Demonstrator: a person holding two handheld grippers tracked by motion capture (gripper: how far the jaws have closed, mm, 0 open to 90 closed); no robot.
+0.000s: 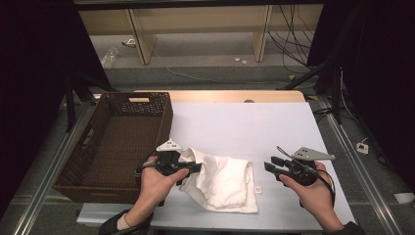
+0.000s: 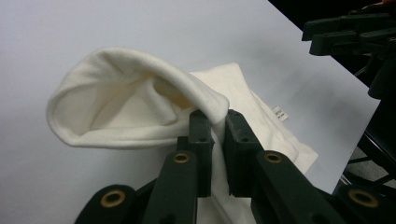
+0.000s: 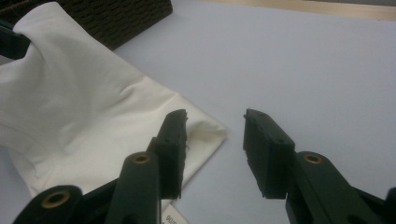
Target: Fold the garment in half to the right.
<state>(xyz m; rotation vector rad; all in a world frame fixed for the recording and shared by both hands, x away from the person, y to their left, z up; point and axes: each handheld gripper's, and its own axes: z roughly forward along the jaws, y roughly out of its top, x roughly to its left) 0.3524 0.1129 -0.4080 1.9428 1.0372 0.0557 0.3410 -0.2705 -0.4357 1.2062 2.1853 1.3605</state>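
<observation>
From above, the left gripper (image 1: 188, 168) pinches the white cloth (image 1: 225, 183) lying on the table (image 1: 254, 127) beside the wicker basket (image 1: 117, 142). Its own view shows a raised fold clamped. The right gripper (image 3: 214, 140) stands apart, jaws empty, beside the cloth's corner.

Overhead plus two close claw-mounted views

Both hand-held tools are matt black: the left gripper (image 1: 192, 168) carries a small pale plate with dark marks on top, the right gripper (image 1: 270, 163) a grey three-cornered plate and a thin black cable looping round the wrist. Up close, their jaws are blocky black slabs on arms pinned with brass-coloured rivets. Dark sleeves cover both forearms
</observation>
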